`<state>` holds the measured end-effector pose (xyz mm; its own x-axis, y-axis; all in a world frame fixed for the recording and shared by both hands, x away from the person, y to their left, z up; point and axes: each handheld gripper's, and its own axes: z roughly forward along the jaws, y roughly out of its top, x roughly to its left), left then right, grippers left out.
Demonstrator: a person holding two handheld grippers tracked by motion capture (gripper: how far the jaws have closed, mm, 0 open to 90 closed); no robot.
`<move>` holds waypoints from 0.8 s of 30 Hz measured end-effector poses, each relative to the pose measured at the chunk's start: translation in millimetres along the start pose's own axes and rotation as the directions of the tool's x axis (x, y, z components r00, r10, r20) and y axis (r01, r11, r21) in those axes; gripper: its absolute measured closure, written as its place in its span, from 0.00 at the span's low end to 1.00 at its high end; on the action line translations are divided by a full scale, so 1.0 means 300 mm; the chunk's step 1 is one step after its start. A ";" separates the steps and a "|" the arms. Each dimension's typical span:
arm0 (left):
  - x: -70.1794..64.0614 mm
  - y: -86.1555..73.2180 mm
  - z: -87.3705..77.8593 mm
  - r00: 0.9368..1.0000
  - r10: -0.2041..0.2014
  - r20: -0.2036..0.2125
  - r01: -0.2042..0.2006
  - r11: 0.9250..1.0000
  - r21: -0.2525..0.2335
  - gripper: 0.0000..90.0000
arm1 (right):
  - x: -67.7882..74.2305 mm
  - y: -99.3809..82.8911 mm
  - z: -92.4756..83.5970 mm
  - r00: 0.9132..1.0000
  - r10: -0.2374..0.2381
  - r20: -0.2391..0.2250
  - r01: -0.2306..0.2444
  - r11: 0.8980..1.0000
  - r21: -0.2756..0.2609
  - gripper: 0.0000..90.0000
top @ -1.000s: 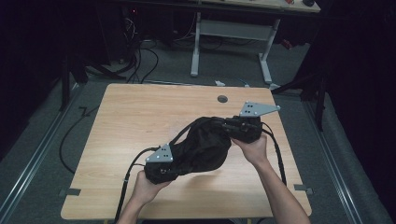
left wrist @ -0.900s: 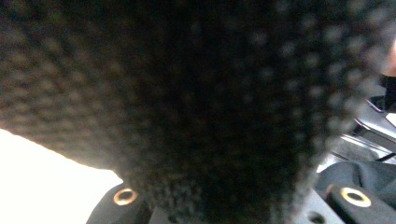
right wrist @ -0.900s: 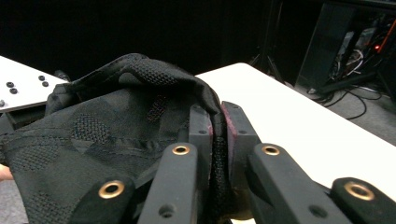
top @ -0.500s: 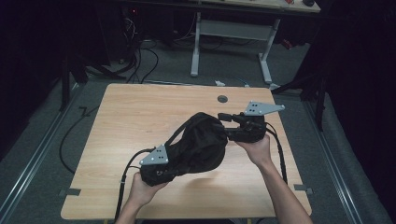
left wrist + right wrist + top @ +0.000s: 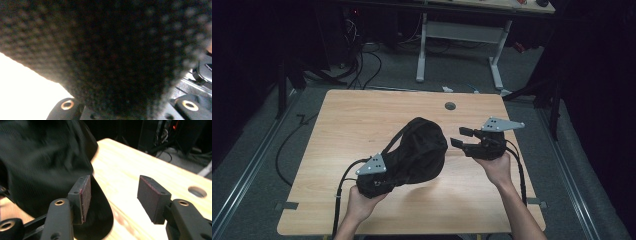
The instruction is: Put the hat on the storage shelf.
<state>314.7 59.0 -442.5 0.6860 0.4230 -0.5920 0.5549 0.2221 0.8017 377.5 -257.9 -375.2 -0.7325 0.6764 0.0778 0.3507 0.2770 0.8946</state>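
Since a second ago the right gripper (image 5: 458, 137) has let go of the black mesh bag (image 5: 414, 152) and drawn a little away from it, its jaws having just been opening with nothing between the pads (image 5: 85, 196). That bag now lies just off the right gripper's left jaw, resting on the wooden table (image 5: 362, 112). At the bag's near end the left gripper (image 5: 379, 181) is clenched on the fabric, which crowds right up against its own camera.
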 end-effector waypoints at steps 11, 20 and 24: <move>0.000 0.036 -0.007 0.996 -0.036 -0.079 0.032 0.998 -0.046 0.98 | -0.005 -0.112 0.032 0.997 0.007 0.078 -0.015 0.994 0.106 0.48; 0.015 0.071 -0.017 0.984 -0.101 -0.147 0.083 0.989 -0.119 0.97 | -0.002 -0.227 0.065 0.987 -0.006 0.158 -0.028 0.977 0.211 0.47; 0.018 0.092 -0.027 0.979 -0.120 -0.166 0.094 0.983 -0.158 0.97 | -0.012 -0.315 0.079 0.977 0.011 0.215 -0.066 0.966 0.249 0.48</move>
<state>329.9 74.5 -423.0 0.5267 0.5335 -0.6618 0.5355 0.3963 0.7457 360.7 -270.2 -470.3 -0.5861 0.8102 -0.0084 0.5323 0.3928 0.7499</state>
